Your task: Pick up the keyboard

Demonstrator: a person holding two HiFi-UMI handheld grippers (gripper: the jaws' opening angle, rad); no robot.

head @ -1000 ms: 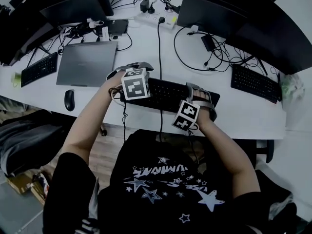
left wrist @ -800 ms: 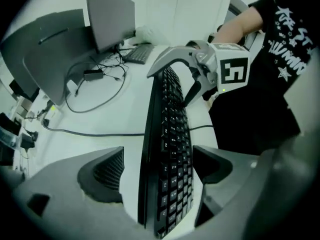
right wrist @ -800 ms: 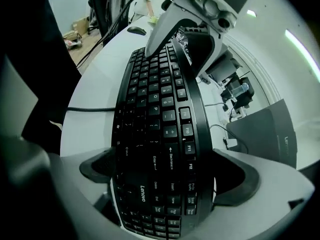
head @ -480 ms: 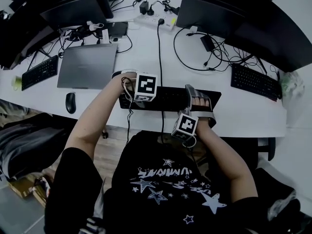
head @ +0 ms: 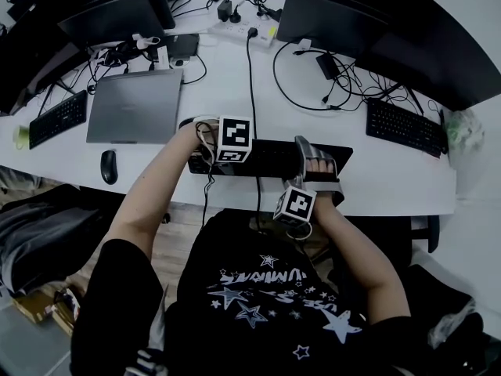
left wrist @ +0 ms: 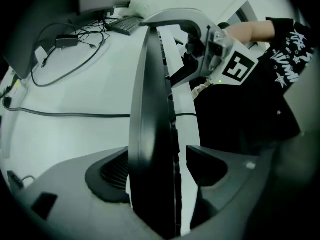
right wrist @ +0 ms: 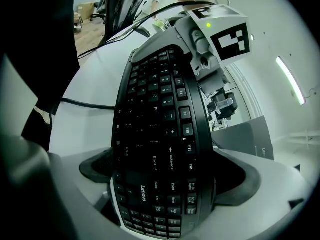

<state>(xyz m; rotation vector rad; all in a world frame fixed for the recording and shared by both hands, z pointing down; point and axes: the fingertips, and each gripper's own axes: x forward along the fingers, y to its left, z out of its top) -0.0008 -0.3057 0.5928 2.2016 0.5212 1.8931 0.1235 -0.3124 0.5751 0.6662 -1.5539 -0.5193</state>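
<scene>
The black keyboard (head: 270,157) lies on the white table (head: 391,182) near its front edge. My left gripper (head: 202,149) straddles its left end. In the left gripper view the keyboard (left wrist: 152,134) stands edge-on between the jaws. The jaws are closing; one pad (left wrist: 107,171) is against it and a strip of table shows before the other pad (left wrist: 215,166). My right gripper (head: 321,167) is shut on the right end. In the right gripper view the keyboard (right wrist: 160,134) fills the space between both pads (right wrist: 97,171).
A closed silver laptop (head: 133,104) and a mouse (head: 109,165) lie to the left. Other keyboards (head: 55,117) (head: 405,128), monitors (head: 333,18) and a power strip (head: 239,31) with cables stand behind. One cable (head: 252,77) runs to the keyboard.
The left gripper has tipped down over the keyboard's left end. The right gripper's marker cube has swung towards the person. The keyboard has stayed on the table.
</scene>
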